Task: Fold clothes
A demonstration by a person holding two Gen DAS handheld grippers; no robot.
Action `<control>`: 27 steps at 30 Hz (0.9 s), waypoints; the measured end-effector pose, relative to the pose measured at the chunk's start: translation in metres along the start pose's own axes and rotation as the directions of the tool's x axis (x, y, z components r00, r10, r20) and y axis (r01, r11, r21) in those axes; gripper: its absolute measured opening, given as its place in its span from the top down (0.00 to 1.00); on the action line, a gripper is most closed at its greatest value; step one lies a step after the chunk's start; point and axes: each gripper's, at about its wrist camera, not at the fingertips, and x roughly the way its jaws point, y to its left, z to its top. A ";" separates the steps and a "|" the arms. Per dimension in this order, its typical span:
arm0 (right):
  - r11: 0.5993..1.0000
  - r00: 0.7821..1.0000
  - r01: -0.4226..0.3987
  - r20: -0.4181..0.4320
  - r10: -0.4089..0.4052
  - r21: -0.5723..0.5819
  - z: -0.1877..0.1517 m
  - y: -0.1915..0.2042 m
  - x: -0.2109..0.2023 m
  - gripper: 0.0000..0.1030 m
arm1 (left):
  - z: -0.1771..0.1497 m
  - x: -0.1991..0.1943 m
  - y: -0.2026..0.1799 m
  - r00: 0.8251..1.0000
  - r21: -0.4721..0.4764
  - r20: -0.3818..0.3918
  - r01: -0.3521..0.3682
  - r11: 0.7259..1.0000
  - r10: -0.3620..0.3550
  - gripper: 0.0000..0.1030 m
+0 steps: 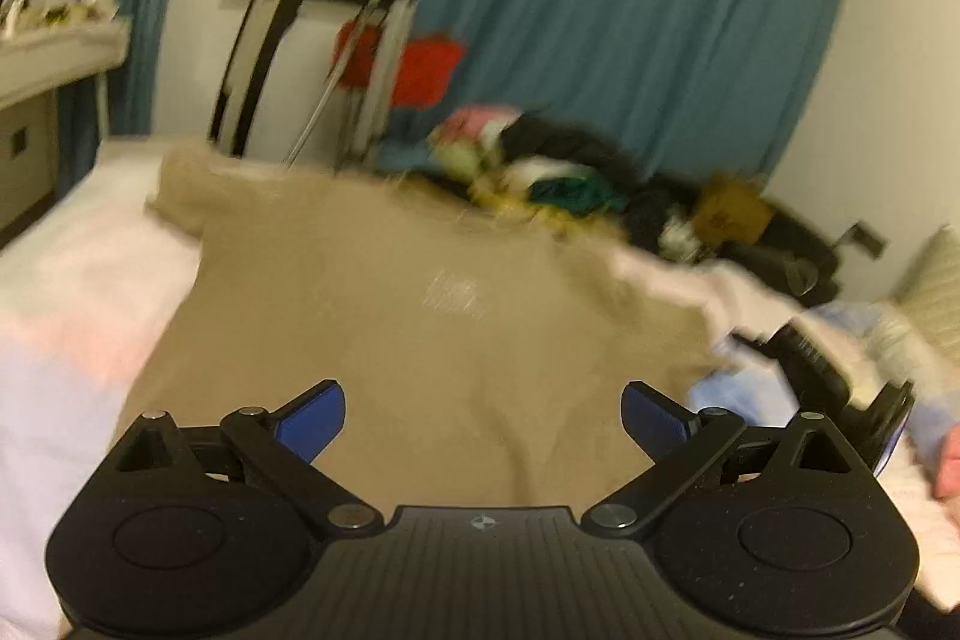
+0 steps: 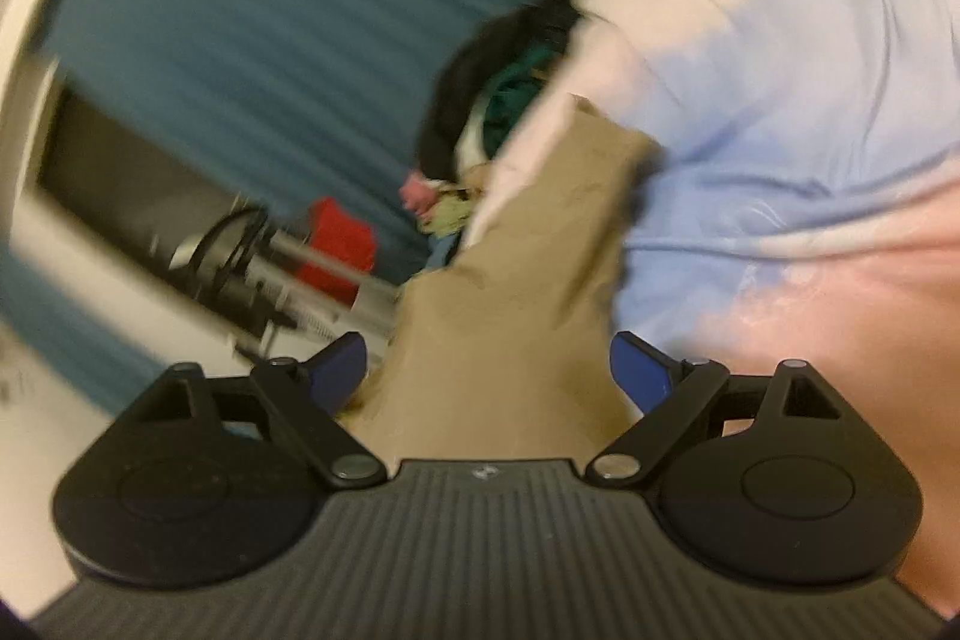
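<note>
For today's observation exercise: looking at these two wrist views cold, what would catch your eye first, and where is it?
The tan shirt dominates, spread across the pastel bedsheet just beyond the open left gripper. Behind it hangs a big teal curtain, with a jumbled clothes pile at its foot. The right gripper, also open, straddles the shirt's tan fabric.

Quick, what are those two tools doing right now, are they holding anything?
Left tool: open, holding nothing, above the tan shirt.
Right tool: open, tan shirt lies between its fingers, not clamped.
</note>
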 end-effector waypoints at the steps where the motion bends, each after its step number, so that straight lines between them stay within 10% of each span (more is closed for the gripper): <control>1: 0.999 1.000 -0.002 -0.002 0.002 0.042 0.004 -0.013 0.016 0.12 | -0.004 0.013 0.006 1.000 -0.003 -0.016 -0.013 1.000 0.013 0.04; 8: 0.991 0.991 -0.134 0.000 0.134 -0.002 0.019 -0.027 0.104 0.36 | -0.004 0.065 0.023 0.997 -0.077 -0.075 -0.039 0.996 0.033 0.04; 16: 0.999 0.995 -0.037 0.092 0.037 -0.002 0.049 -0.022 0.159 0.48 | -0.006 0.124 0.024 0.997 -0.053 -0.080 -0.028 0.998 0.024 0.04; 19: 0.996 0.995 0.019 0.104 -0.010 -0.081 0.056 -0.005 0.165 0.92 | -0.006 0.132 0.031 0.995 -0.066 -0.087 -0.045 0.997 0.039 0.05; 27: 0.900 0.965 0.190 0.241 -0.099 -0.392 0.066 0.083 0.132 0.96 | 0.000 0.097 0.058 0.982 -0.057 -0.022 -0.188 0.981 0.187 0.05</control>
